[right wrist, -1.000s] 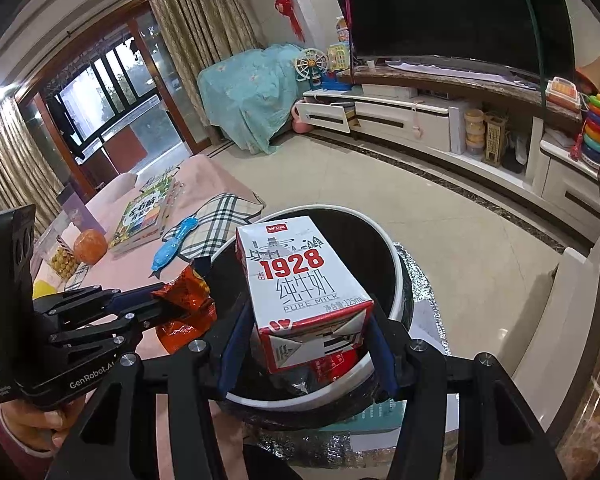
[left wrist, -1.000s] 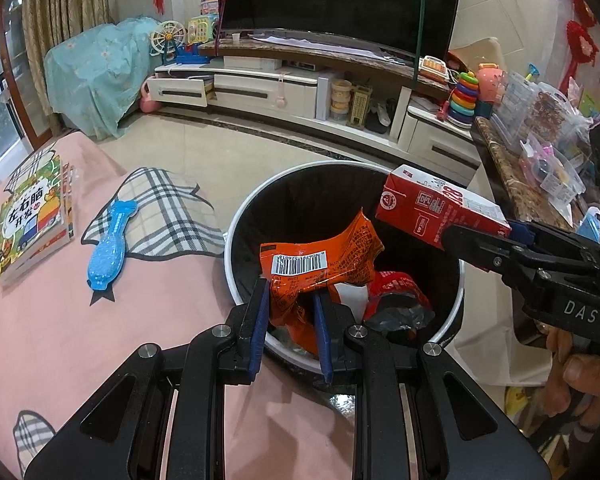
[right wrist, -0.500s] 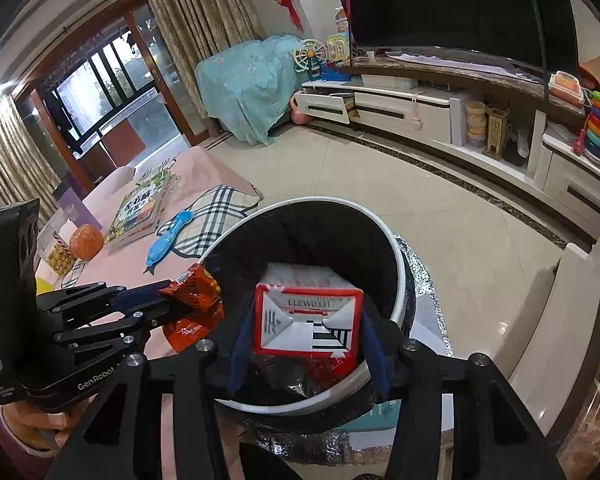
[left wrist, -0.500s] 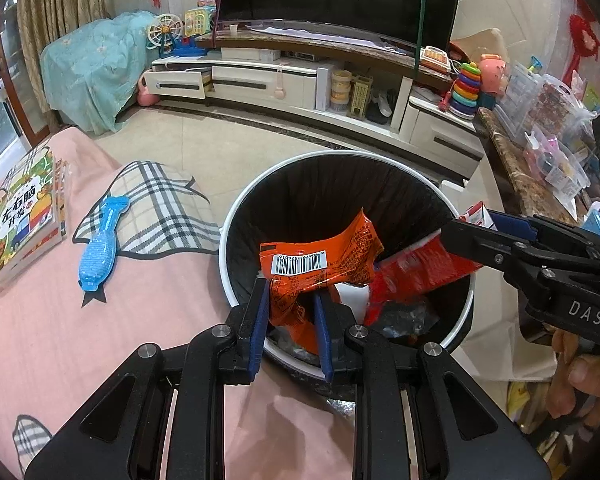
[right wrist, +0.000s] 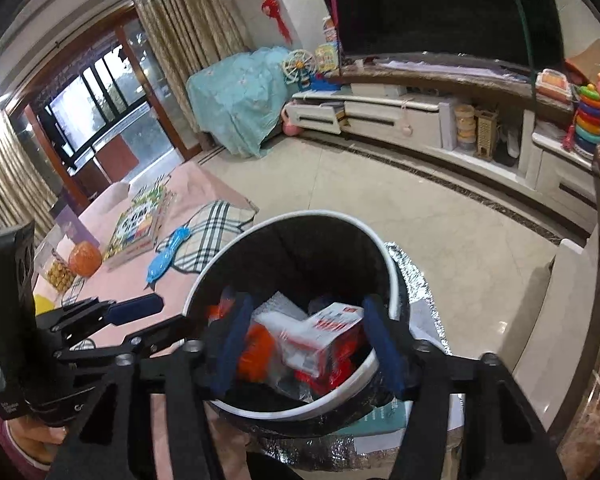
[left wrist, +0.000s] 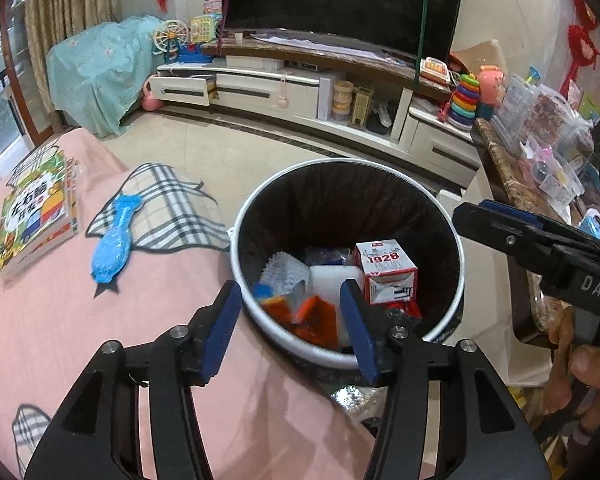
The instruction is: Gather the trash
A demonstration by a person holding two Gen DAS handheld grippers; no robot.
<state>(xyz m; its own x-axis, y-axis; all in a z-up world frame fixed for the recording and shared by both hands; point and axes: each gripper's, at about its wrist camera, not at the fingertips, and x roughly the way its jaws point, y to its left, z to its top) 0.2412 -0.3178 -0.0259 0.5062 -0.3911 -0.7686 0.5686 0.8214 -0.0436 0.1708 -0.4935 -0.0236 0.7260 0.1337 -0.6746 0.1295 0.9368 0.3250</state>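
Observation:
A round bin with a white rim (left wrist: 236, 240) and a black liner stands beside the pink table; it also shows in the right wrist view (right wrist: 394, 280). Inside lie a red-and-white "1928" milk carton (left wrist: 386, 276), an orange snack wrapper (left wrist: 316, 316) and other trash. The carton (right wrist: 324, 334) and the wrapper (right wrist: 256, 346) also show in the right wrist view. My left gripper (left wrist: 292, 320) is open and empty over the bin's near rim. My right gripper (right wrist: 308, 340) is open and empty above the bin; it also shows in the left wrist view (left wrist: 496, 220).
On the pink tablecloth (left wrist: 60, 320) lie a blue fish-shaped toy (left wrist: 114, 236), a children's book (left wrist: 32, 220) and a plaid patch (left wrist: 168, 208). A TV cabinet (left wrist: 300, 88) stands across the tiled floor. A marble-topped counter (left wrist: 504, 168) with plastic boxes stands at the right.
Both grippers have opened. The milk carton dropped from the right gripper into the bin, and the orange wrapper dropped from the left gripper into the bin.

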